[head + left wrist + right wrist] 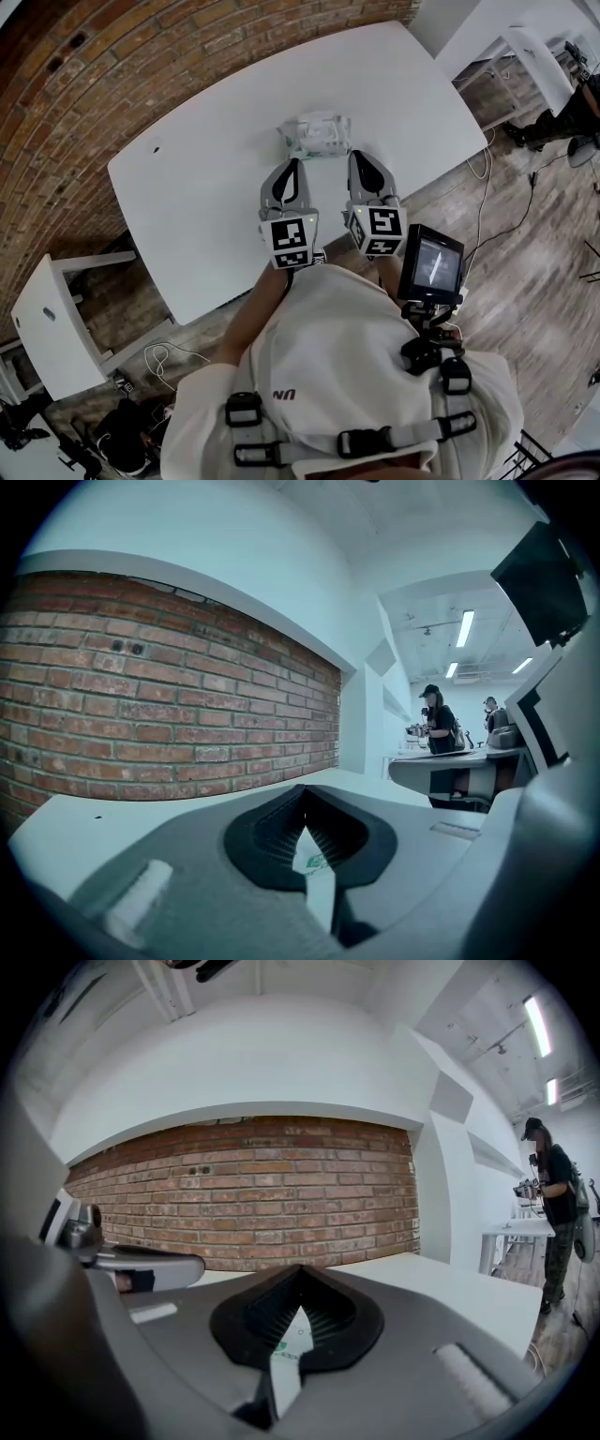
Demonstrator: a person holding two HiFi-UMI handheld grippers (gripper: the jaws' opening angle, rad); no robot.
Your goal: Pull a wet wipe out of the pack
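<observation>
Pack (317, 133) shows only as a white sliver in both gripper views. I see the left gripper (292, 163) and right gripper (355, 155) closed at its near edge; whether either pinches anything is unclear.

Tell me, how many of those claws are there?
2: the grey left claw and the grey right claw, side by side at the near edge of the white-and-green plastic wipe pack.

A shared lab-style workroom: a white table (197, 178) beside a brick wall (122, 75) at ten o'clock, wood floor (534, 281) at three, a person (438, 726) at a far bench (450, 761).
</observation>
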